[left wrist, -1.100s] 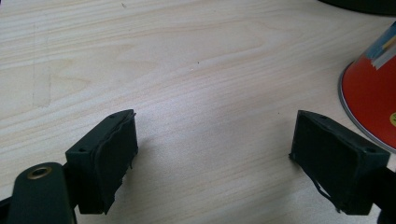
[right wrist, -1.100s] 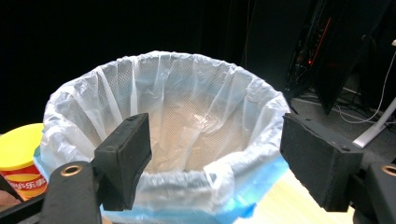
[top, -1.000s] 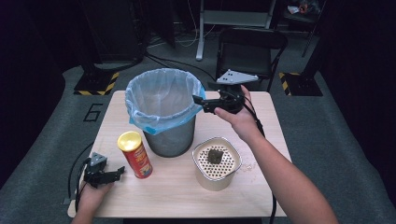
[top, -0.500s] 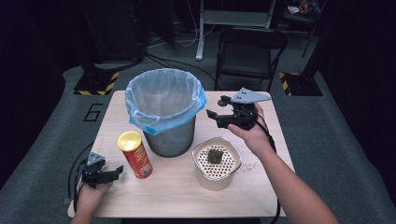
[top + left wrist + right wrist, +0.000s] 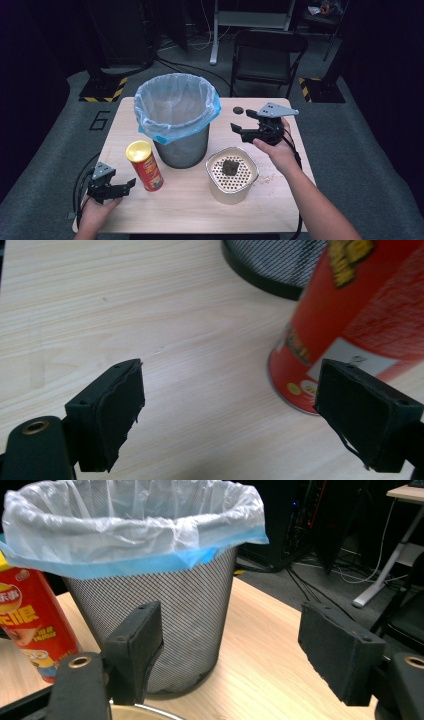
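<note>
A black mesh bin (image 5: 181,145) lined with a blue plastic bag stands mid-table. Left of it is a red chip can (image 5: 144,167) with a yellow lid. My left gripper (image 5: 129,186) hovers low at the can's left, open; in the left gripper view (image 5: 232,405) the can (image 5: 360,315) stands just beyond the right jaw, untouched. My right gripper (image 5: 239,131) is held in the air to the right of the bin, pointing at it, open and empty (image 5: 232,645). Below it sits a perforated metal container (image 5: 220,187) with a dark lump (image 5: 230,166) inside.
A small dark disc (image 5: 238,110) lies on the table (image 5: 190,210) behind the right gripper. Crumbs are scattered right of the metal container. A black chair (image 5: 270,55) stands beyond the far edge. Cables trail off the table's left and right sides.
My right gripper has drawn back from the bin's rim, moving right and lower, to beside the bin. The left gripper has lifted slightly near the can.
</note>
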`<action>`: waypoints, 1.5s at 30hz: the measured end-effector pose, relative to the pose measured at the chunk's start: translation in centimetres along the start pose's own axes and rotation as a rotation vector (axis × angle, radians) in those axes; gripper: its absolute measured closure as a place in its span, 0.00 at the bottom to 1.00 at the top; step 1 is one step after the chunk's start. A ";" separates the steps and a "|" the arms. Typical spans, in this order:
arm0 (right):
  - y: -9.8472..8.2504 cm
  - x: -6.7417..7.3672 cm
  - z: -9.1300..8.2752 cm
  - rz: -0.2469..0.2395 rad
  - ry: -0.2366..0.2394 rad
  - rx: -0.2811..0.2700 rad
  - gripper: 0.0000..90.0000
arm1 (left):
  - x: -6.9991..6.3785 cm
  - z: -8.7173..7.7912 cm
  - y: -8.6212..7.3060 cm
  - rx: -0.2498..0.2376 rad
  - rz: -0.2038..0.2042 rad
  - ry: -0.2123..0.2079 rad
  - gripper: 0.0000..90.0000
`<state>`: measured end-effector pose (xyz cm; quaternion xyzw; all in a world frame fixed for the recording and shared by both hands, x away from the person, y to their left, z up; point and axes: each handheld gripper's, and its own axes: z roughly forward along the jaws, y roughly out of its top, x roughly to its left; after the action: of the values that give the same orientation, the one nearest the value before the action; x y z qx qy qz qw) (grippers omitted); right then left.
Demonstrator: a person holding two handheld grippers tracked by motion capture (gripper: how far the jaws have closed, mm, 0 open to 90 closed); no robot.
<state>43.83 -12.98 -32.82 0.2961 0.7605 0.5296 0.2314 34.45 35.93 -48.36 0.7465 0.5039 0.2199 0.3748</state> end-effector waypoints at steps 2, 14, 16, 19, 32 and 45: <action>-0.3 -0.1 -0.3 0.001 -0.011 0.011 0.28 | -0.6 -0.4 0.2 -0.008 -0.011 -0.031 0.13; -1.9 -0.6 -1.4 0.005 -0.027 0.022 0.28 | -3.2 -1.6 1.6 -0.047 0.016 -0.122 0.13; -2.1 -0.7 -1.6 0.008 -0.033 0.019 0.28 | -3.4 -1.6 1.8 -0.052 0.015 -0.130 0.13; -2.6 -0.9 -1.8 0.022 -0.038 0.021 0.28 | -3.8 -1.5 2.2 -0.058 0.020 -0.137 0.13; -4.3 -1.3 -2.3 0.042 -0.049 0.046 0.28 | -4.7 -0.3 3.1 -0.078 0.038 -0.160 0.15; -6.2 -2.0 -2.8 0.071 -0.069 0.057 0.28 | -5.2 0.4 3.4 -0.104 0.049 -0.155 0.18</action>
<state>42.14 -17.93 -37.61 0.3473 0.7559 0.5050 0.2301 34.69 30.27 -45.73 0.7528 0.4429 0.1963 0.4456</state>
